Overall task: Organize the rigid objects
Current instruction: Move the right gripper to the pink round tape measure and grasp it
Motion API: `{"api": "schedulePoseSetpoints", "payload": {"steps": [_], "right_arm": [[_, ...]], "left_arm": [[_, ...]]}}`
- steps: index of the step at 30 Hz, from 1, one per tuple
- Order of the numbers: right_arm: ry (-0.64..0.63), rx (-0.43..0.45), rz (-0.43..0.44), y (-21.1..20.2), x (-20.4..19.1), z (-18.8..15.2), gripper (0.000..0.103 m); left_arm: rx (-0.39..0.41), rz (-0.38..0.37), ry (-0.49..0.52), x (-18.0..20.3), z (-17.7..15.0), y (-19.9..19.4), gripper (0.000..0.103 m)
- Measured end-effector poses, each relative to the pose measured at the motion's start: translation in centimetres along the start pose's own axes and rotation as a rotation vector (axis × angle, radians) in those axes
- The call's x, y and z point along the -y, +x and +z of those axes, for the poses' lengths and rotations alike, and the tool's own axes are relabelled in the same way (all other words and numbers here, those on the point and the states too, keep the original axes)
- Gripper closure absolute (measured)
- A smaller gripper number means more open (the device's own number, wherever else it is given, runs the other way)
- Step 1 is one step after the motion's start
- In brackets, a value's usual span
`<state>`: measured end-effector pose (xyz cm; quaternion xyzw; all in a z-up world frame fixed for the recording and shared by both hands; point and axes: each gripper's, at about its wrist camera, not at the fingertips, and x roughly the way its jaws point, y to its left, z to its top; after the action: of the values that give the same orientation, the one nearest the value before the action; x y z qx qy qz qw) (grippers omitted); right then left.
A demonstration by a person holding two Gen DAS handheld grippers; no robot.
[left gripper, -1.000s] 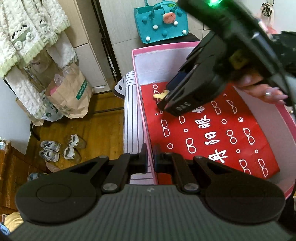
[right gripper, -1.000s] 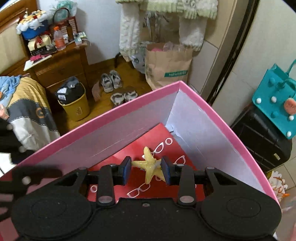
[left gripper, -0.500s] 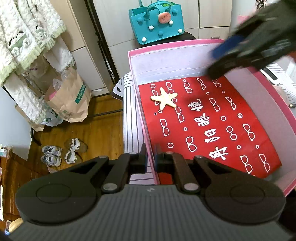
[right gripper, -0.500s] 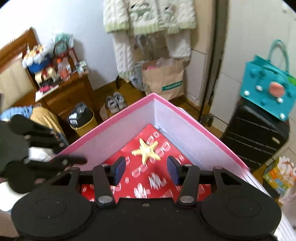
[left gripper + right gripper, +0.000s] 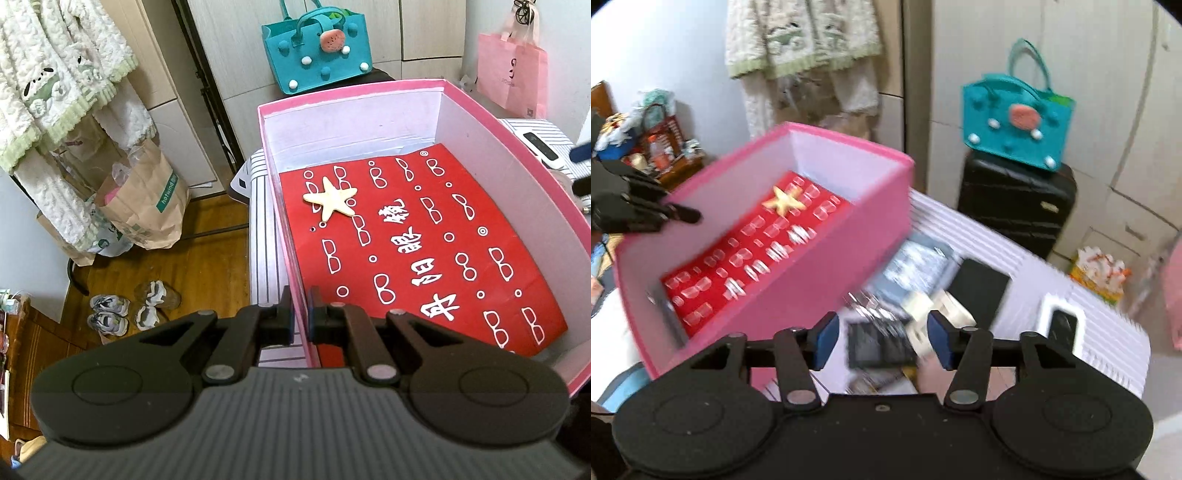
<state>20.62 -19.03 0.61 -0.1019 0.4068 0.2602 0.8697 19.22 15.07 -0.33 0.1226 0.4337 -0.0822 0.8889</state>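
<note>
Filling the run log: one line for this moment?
left hand-held gripper: clamps pink box wall | right hand-held gripper: open, empty | starfish: in box

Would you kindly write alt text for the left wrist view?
The left tongs are clamped on the near wall of a pink box. Inside, a pale starfish lies on a red printed sheet near the far left corner.

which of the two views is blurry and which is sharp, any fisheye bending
Left wrist view: sharp; the starfish and print on the red sheet read crisply, the pink box rim bows from fisheye. Right wrist view: motion-smeared, especially the clutter beyond the open right claw.
</note>
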Motion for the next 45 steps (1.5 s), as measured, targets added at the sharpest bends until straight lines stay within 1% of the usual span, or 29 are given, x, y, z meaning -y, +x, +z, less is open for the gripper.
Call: {"api": "schedulePoseSetpoints", "payload": {"steps": [3, 5, 9, 12, 14, 15, 17, 20, 24, 26, 28, 30, 33, 36, 45], "right_arm": [[0.051, 0.003, -0.028, 0.6, 1.6, -2.1, 0.041], [0.079, 0.028, -0.073, 1.1, 2.6, -3.3, 0.041], [0.111, 0.043, -0.12, 2.2, 4.1, -5.2, 0.041], [0.104, 0.06, -0.101, 2.5, 4.7, -6.1, 0.025], [0.096, 0.045, -0.1, 3.0, 4.9, -6.5, 0.022], [0.095, 0.056, -0.097, 3.2, 5.1, -6.6, 0.02], [0.123, 0.059, -0.07, 3.6, 5.7, -6.4, 0.019], [0.192, 0.037, -0.018, 4.5, 7.0, -6.0, 0.018], [0.197, 0.036, -0.009, 5.3, 7.2, -5.9, 0.016], [0.172, 0.006, -0.021, 5.9, 6.9, -5.9, 0.015], [0.118, 0.001, -0.07, 6.3, 5.8, -5.9, 0.015], [0.098, -0.007, -0.103, 6.3, 5.2, -5.8, 0.016], [0.098, 0.0, -0.138, 6.1, 4.7, -5.9, 0.016], [0.065, 0.019, -0.181, 5.7, 4.3, -6.1, 0.016], [0.07, 0.065, -0.176, 2.9, 4.0, -5.3, 0.016]], "left_arm": [[0.002, 0.003, 0.004, 0.1, 0.0, 0.0, 0.097], [0.007, 0.001, -0.006, 0.0, -0.1, 0.0, 0.097], [0.012, -0.001, -0.012, -0.1, -0.2, -0.1, 0.097], [0.012, 0.0, -0.014, -0.1, -0.3, -0.1, 0.097], [0.019, 0.002, -0.01, -0.1, -0.4, -0.2, 0.097], [0.023, 0.001, -0.01, -0.1, -0.5, -0.1, 0.097], [0.021, 0.002, -0.01, -0.1, -0.6, 0.1, 0.097], [-0.002, -0.016, -0.03, -0.4, -0.4, 0.6, 0.097], [-0.01, -0.011, -0.031, -0.3, -0.3, 0.8, 0.097], [-0.011, -0.006, -0.029, -0.2, -0.2, 0.7, 0.097], [-0.011, -0.004, -0.029, -0.2, -0.2, 0.7, 0.097], [-0.01, -0.002, -0.029, -0.1, -0.2, 0.6, 0.097], [-0.01, -0.001, -0.028, -0.1, -0.2, 0.6, 0.097], [-0.009, 0.003, -0.024, 0.0, -0.2, 0.5, 0.098], [-0.024, -0.007, -0.003, 0.0, 0.0, 0.3, 0.098]]}}
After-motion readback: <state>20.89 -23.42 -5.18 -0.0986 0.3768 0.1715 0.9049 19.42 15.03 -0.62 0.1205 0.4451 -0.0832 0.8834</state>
